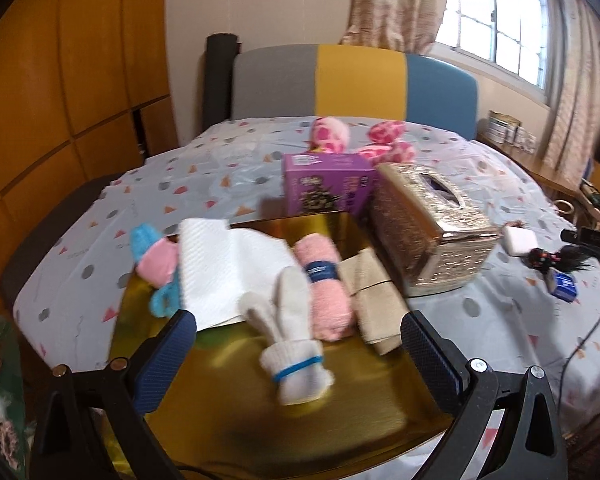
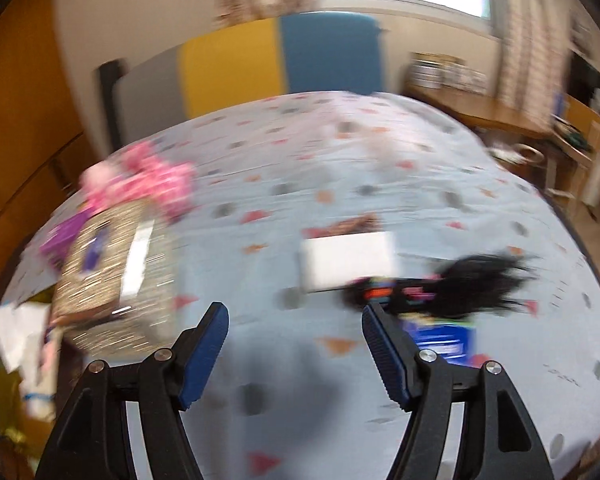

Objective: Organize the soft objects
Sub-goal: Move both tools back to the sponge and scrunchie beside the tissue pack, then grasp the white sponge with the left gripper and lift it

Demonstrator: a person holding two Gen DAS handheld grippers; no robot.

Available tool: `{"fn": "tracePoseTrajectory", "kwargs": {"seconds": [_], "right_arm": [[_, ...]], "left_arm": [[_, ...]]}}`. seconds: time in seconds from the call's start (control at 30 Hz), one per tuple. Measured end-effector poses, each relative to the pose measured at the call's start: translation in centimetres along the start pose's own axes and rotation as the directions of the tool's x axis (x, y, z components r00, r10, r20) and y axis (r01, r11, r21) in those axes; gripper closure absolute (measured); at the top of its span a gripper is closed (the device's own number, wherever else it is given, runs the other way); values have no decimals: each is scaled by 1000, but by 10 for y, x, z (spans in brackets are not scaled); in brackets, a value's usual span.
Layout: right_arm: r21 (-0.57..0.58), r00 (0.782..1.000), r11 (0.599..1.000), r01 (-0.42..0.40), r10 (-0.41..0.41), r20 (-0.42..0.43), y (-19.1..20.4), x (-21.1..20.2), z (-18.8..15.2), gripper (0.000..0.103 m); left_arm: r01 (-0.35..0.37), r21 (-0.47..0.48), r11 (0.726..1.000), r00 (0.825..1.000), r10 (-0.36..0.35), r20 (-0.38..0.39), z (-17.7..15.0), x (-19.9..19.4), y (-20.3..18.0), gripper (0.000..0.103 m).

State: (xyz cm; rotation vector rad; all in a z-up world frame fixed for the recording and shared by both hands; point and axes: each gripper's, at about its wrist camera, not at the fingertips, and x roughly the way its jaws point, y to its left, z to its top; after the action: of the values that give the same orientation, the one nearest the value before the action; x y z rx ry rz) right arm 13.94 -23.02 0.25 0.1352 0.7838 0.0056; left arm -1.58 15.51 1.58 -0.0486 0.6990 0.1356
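I have the soft things gathered on the gold tray (image 1: 260, 408): a white sock roll (image 1: 290, 340) bound with a blue band lies nearest me, a pink towel roll (image 1: 324, 288) beside it with a dark label I can't read, a beige cloth (image 1: 374, 296) next over, and white paper towel (image 1: 224, 268) to the left. A pink-and-blue sock pair (image 1: 156, 264) hangs over the tray's left rim, likely next to be tidied in.

My left gripper (image 1: 300, 350) hovers over the tray with its jaws spread wide and empty; the white roll sits between them but the pads don't press it.

Beyond the tray stand a purple box (image 1: 326, 184), its print too blurred to read, and a gold tissue box (image 1: 428, 232), with pink plush (image 1: 332, 134) behind.

My right gripper (image 2: 296, 350) is parted and empty over the bedsheet (image 2: 340, 160), near a white case (image 2: 348, 262) and a black tuft (image 2: 472, 280). That view is smeared, so nothing there is legible.
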Motion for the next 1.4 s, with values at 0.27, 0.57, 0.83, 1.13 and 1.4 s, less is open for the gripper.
{"fn": "tracePoseTrajectory", "kwargs": {"seconds": [0.27,0.57,0.83,1.13,1.4], "right_arm": [[452,996,888,86,-77,-39,-114,6,-13,33],[608,997,790,77,-51,-60,-145,2,-27,33],[659,999,752,34,-4,-47,-153,2,-30,33],[665,998,746,-37,56,-7,-151,-1,-28,33],[667,992,738,-101,128,9,-148,3,-25,32]], "left_arm": [[95,63,993,995,-96,10,22,0,-44,0],[203,197,959,978,-208,5,47,7,-116,0],[289,311,905,956,-288,-51,71,30,-202,1],[376,326,867,924,-326,-200,96,100,-291,14],[445,95,891,846,-383,-372,101,185,-334,21]]}}
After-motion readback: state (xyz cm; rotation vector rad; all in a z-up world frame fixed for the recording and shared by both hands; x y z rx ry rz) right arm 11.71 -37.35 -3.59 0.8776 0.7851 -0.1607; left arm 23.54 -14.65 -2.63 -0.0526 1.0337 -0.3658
